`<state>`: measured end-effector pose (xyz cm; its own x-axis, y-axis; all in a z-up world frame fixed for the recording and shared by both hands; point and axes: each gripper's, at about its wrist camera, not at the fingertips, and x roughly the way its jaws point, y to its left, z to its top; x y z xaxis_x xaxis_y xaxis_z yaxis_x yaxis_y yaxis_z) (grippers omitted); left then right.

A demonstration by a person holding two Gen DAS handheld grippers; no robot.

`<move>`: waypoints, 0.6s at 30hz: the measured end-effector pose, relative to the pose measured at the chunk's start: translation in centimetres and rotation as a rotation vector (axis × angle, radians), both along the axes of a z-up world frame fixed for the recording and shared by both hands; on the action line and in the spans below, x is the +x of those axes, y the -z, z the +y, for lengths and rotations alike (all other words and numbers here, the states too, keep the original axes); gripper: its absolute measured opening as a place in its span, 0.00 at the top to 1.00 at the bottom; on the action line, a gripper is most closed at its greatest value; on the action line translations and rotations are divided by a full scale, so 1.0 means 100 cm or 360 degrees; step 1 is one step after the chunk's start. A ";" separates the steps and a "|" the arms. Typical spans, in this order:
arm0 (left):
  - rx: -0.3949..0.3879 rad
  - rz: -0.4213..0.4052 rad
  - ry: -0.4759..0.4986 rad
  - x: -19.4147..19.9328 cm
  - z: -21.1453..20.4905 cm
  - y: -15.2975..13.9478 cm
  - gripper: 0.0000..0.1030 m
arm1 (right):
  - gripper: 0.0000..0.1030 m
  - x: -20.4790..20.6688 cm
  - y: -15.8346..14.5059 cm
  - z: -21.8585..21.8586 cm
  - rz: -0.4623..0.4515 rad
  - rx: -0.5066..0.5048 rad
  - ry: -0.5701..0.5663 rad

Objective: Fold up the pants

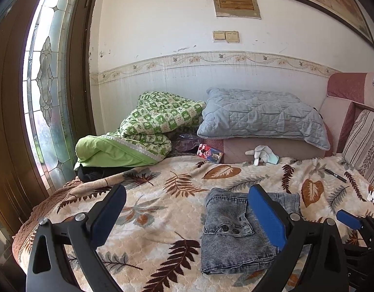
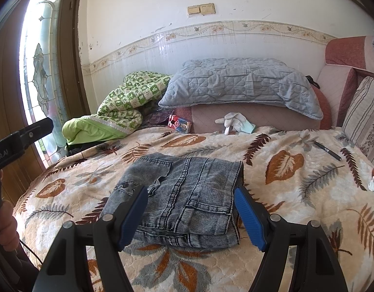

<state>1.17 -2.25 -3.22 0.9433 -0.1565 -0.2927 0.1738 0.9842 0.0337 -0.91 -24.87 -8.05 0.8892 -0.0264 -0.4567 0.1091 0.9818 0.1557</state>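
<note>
Pants (image 2: pixel 184 202) lie folded in a compact grey denim stack on the leaf-patterned blanket (image 2: pixel 296 182) of the bed, and we see them straight ahead of our right gripper (image 2: pixel 191 216), whose jaws gape wide and hold nothing. Our left gripper (image 1: pixel 187 216) is also spread wide and empty, with the stack ahead near its right finger.

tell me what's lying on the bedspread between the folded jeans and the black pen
Nothing lies there. In the right wrist view, the stretch from the folded jeans to the black pen is bare leaf-print bedspread.
</note>
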 end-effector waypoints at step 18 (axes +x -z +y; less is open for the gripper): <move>-0.0009 0.0017 0.0021 0.000 0.000 0.002 0.02 | 0.26 0.001 0.002 0.007 -0.0005 -0.0023 -0.0038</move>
<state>1.20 -2.27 -3.38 0.9379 -0.1708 -0.3019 0.1873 0.9820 0.0264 -0.84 -24.21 -8.28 0.8911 -0.0120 -0.4537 0.0855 0.9862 0.1417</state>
